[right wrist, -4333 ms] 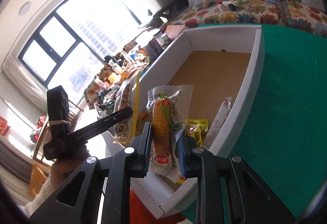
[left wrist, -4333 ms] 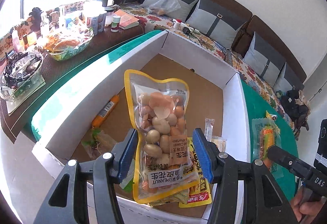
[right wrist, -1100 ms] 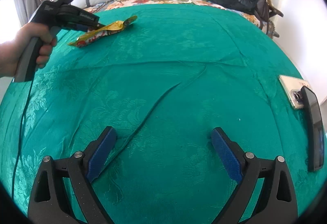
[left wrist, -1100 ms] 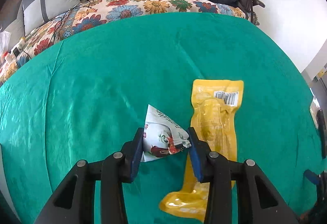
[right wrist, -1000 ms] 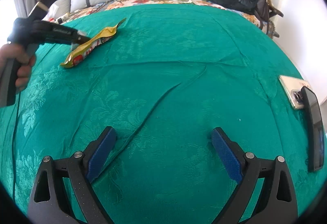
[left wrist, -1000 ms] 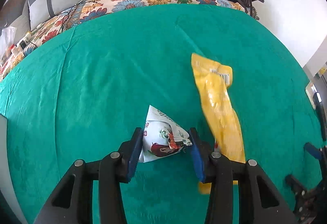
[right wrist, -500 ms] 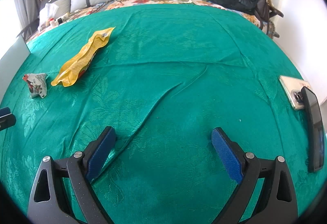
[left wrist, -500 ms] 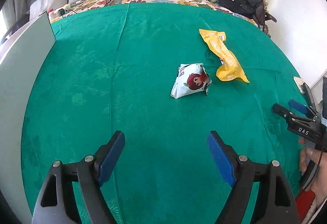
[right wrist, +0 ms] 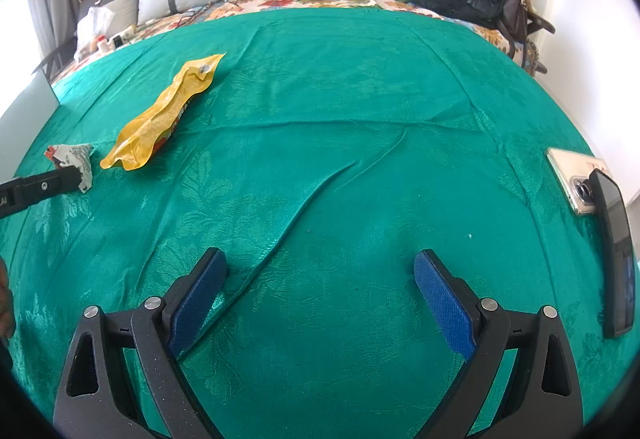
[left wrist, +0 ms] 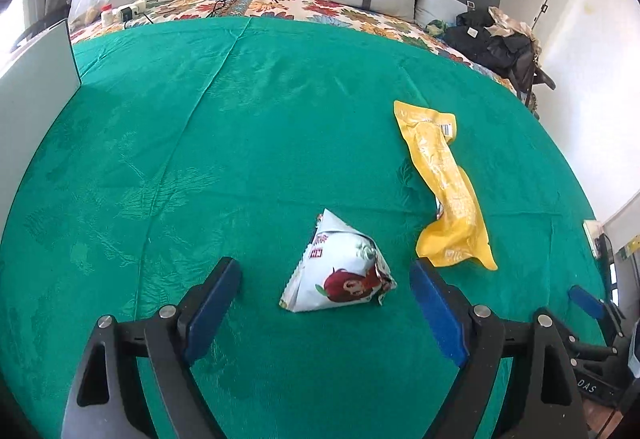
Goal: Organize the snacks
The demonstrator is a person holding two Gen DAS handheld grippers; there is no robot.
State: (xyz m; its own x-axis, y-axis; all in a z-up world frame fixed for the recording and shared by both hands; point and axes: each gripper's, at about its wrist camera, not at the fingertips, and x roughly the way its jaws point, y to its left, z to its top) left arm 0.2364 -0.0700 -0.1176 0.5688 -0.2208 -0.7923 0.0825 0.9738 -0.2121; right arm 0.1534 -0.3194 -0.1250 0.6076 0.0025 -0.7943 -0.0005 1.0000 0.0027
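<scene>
Left gripper (left wrist: 324, 303): jaws wide apart and empty, 1 blue pad on either side of the small white triangular foil snack pouch with a red picture (left wrist: 340, 271). The pouch sits between them untouched, which reads as lining up for a pinch.
White pouch: lies on the green patterned cloth (left wrist: 240, 127), puffed and pointed toward 12 o'clock, so its flanks suit a side squeeze.
Long yellow crinkled plastic snack packet (left wrist: 446, 183): flat on the cloth at 1 o'clock from the pouch, near it but apart.
White box wall (left wrist: 28, 111): at 10 o'clock, probably where the snacks go.
Right gripper (right wrist: 320, 295): jaws spread, holding nothing, low over bare cloth, well apart from both snacks, apparently idle.
Phones (right wrist: 576, 175): at 3 o'clock in the right view, by the cloth's edge.
</scene>
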